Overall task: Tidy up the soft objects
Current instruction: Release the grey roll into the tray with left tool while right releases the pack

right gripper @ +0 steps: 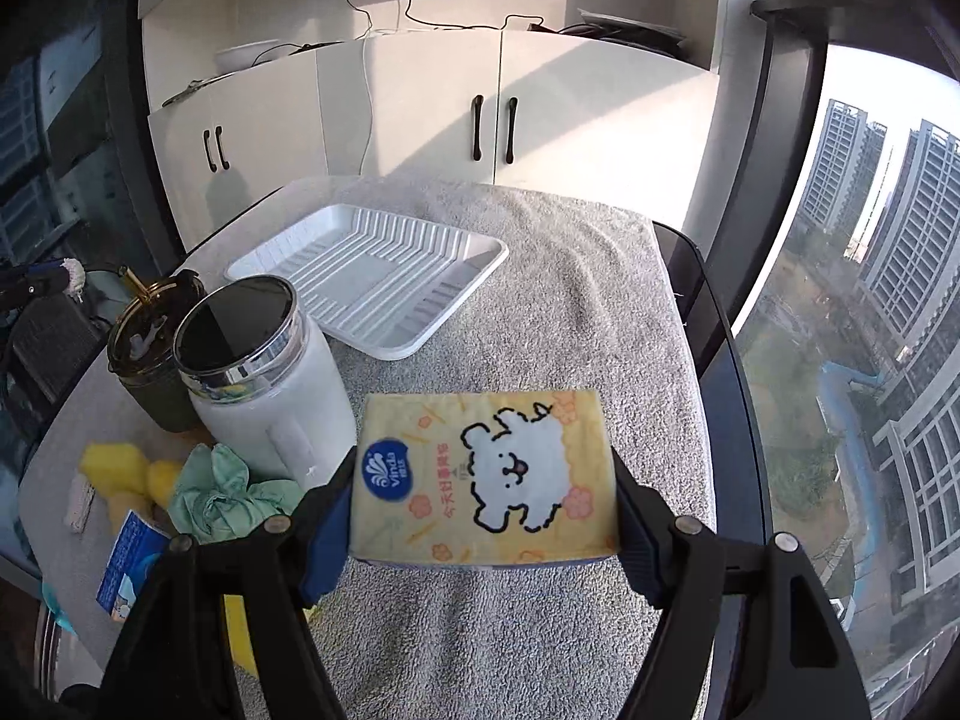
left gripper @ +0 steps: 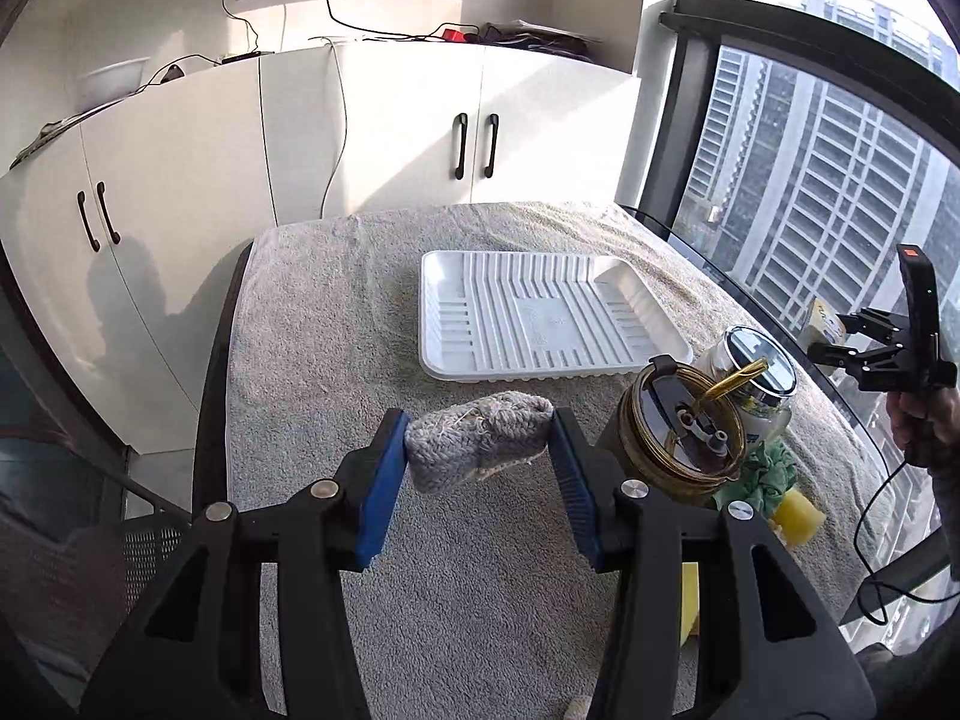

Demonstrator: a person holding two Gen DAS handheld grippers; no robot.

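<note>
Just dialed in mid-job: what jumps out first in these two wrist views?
Both tools are loaded: the left tool grips a grey knitted bundle above the towel, and the right tool clamps a yellow tissue pack printed with a white cartoon dog. Beyond them an empty white ribbed tray lies on the grey towel, and a white jar with a dark lid stands beside a dark gold-rimmed cup near the tray.

The left tongs [left gripper: 480, 438] have black angular arms, ribbed blue pads and silver screw heads. The right tongs [right gripper: 483, 480] match them; in the left wrist view a black cable trails from their handle.
</note>
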